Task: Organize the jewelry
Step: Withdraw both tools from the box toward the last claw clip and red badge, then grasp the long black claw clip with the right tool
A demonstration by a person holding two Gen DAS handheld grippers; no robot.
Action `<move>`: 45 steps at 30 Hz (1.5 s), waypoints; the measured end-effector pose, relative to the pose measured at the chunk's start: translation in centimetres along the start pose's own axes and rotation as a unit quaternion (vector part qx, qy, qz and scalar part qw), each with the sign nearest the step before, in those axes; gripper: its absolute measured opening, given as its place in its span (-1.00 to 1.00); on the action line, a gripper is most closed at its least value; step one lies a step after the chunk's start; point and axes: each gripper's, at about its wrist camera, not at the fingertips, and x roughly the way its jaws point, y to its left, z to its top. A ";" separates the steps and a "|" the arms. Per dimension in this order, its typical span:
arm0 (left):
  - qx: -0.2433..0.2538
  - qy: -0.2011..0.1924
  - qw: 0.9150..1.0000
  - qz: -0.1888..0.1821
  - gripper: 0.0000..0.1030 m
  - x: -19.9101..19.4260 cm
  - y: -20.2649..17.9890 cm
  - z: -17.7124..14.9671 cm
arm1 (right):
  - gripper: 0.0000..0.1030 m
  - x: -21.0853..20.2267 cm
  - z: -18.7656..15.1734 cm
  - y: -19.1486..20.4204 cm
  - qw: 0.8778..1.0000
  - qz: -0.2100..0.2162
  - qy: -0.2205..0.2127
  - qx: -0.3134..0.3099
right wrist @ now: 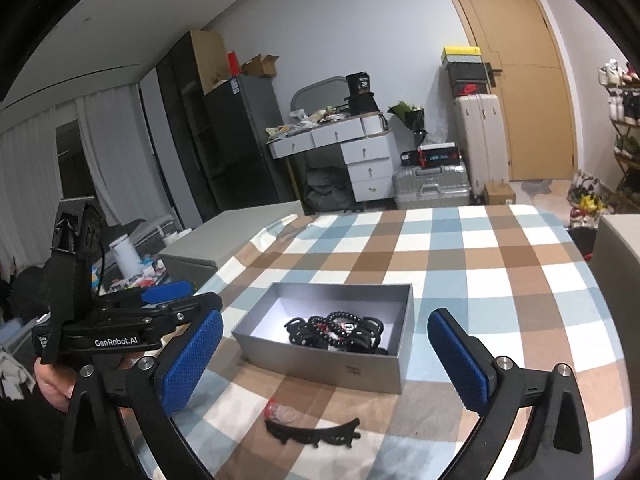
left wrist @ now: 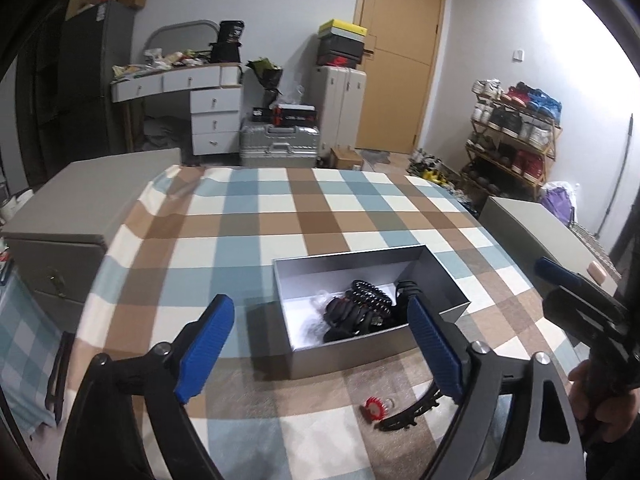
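Note:
An open grey box (left wrist: 348, 356) (right wrist: 320, 368) sits on the checked tablecloth (left wrist: 280, 216). Inside it lies a tangle of black bead bracelets (left wrist: 368, 296) (right wrist: 340, 326) and black hair clips. In front of the box, on the cloth, lie a black toothed hair clip (left wrist: 404, 420) (right wrist: 316, 434) and a small red piece (left wrist: 374, 407) (right wrist: 276, 410) in clear wrapping. My left gripper (left wrist: 318, 306) hangs open above the box's near side, nothing between its blue pads. My right gripper (right wrist: 325, 318) is open wide and empty too, facing the box from the right.
Grey cabinets flank the table on the left (left wrist: 80, 208) and right (left wrist: 532, 232). Beyond the far edge are a drawer desk (left wrist: 208, 104), suitcases (left wrist: 280, 144), a shoe rack (left wrist: 516, 132) and a wooden door (left wrist: 400, 52). A hand (left wrist: 592, 396) holds the other gripper.

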 end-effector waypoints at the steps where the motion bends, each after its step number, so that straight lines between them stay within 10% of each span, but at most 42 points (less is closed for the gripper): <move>1: -0.001 -0.002 1.000 0.004 0.86 -0.2 0.1 -0.2 | 1.00 -0.2 -0.1 0.1 1.000 -0.001 -0.001 -0.001; 23: -0.075 0.058 0.994 0.048 0.96 -1.9 3.9 -8.8 | 1.00 5.7 -8.2 1.6 0.983 -0.038 0.176 0.023; 45: -0.091 0.083 0.992 0.020 0.96 -1.3 4.3 -10.0 | 0.63 8.2 -8.8 4.0 0.970 -0.089 0.224 -0.041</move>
